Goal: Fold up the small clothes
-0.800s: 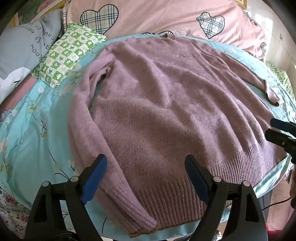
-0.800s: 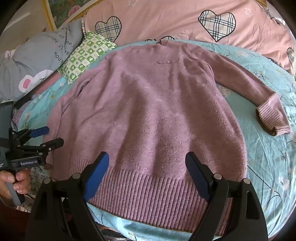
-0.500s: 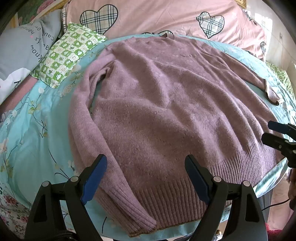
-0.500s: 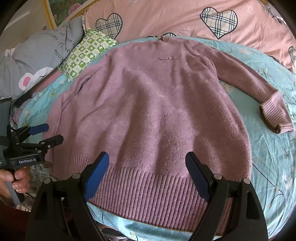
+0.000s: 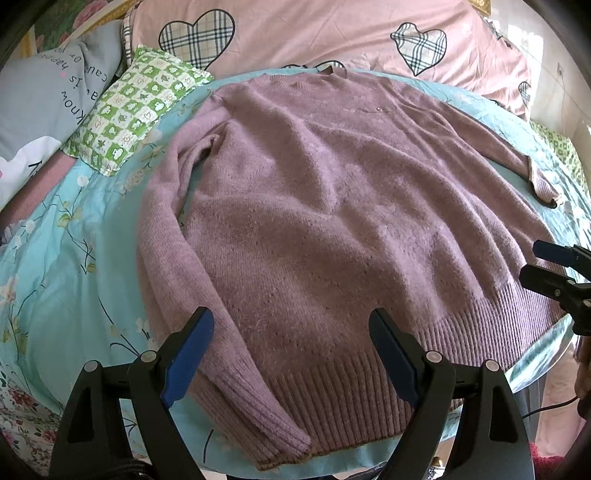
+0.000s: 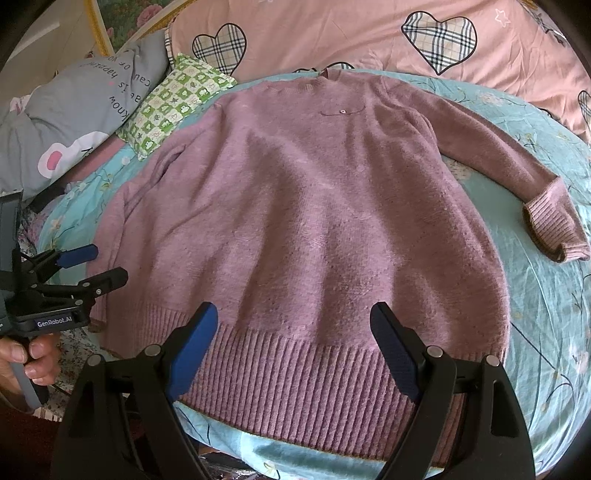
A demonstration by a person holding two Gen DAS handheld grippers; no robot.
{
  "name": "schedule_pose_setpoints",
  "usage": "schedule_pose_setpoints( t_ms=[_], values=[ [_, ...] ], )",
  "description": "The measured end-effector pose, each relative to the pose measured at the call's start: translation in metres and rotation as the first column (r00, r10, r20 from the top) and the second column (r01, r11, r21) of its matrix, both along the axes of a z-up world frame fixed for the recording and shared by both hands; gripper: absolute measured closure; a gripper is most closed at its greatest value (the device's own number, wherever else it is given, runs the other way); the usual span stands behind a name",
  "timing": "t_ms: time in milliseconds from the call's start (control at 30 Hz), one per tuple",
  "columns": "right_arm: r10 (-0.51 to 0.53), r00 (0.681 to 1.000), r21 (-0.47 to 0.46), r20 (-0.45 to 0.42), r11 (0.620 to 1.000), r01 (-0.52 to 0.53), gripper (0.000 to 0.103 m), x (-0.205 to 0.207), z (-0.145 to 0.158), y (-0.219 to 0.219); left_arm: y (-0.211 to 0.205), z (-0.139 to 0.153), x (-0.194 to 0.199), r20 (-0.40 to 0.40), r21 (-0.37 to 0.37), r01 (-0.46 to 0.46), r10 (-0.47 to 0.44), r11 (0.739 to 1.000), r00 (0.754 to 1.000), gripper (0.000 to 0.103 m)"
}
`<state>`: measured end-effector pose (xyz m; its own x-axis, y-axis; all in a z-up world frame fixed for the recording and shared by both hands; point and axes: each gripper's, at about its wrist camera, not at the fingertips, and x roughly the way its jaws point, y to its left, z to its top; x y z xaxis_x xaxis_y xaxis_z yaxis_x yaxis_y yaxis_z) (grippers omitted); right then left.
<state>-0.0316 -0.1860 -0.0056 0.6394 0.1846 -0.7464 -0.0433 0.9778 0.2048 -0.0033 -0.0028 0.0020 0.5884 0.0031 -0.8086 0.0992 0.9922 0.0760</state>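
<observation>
Mauve knit sweater (image 6: 314, 221), teal floral sheet (image 6: 546, 314), pink quilt (image 6: 332, 29) w/ plaid hearts, green-check pillow (image 6: 173, 99)

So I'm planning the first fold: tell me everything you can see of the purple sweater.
The purple sweater is a fuzzy mauve knit lying flat, front up, on the turquoise floral sheet, collar toward the pink heart-print bedding. It has a round neck, a small chest pocket line with a button, and ribbed hem and cuffs. One sleeve lies tight along the body; the other angles outward, its cuff on the sheet. The left gripper and right gripper are both open above the hem, not touching it.
</observation>
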Motion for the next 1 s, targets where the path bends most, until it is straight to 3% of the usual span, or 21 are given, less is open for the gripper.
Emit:
schedule_pose_setpoints(
  t_ms=[400, 633, 1000],
  values=[
    [0.003, 0.999, 0.001, 0.046, 1.000, -0.003, 0.018, -0.0021, 0.0025, 0.0047, -0.0006, 0.0004, 0.0006, 0.001, 0.000, -0.002, 0.002, 1.000, 1.000, 0.016],
    [0.005, 1.000, 0.006, -0.018, 1.000, -0.005, 0.018, -0.0012, 0.0027, 0.0042, -0.0004, -0.0003, 0.0003, 0.002, -0.004, -0.002, 0.002, 1.000, 1.000, 0.016],
    [0.000, 1.000, -0.024, -0.013, 1.000, 0.000, 0.018, 0.0009, 0.0040, 0.0027, -0.0007, -0.0023, 0.0041, -0.023, -0.059, 0.002, -0.003, 0.998, 1.000, 0.016]
  ],
)
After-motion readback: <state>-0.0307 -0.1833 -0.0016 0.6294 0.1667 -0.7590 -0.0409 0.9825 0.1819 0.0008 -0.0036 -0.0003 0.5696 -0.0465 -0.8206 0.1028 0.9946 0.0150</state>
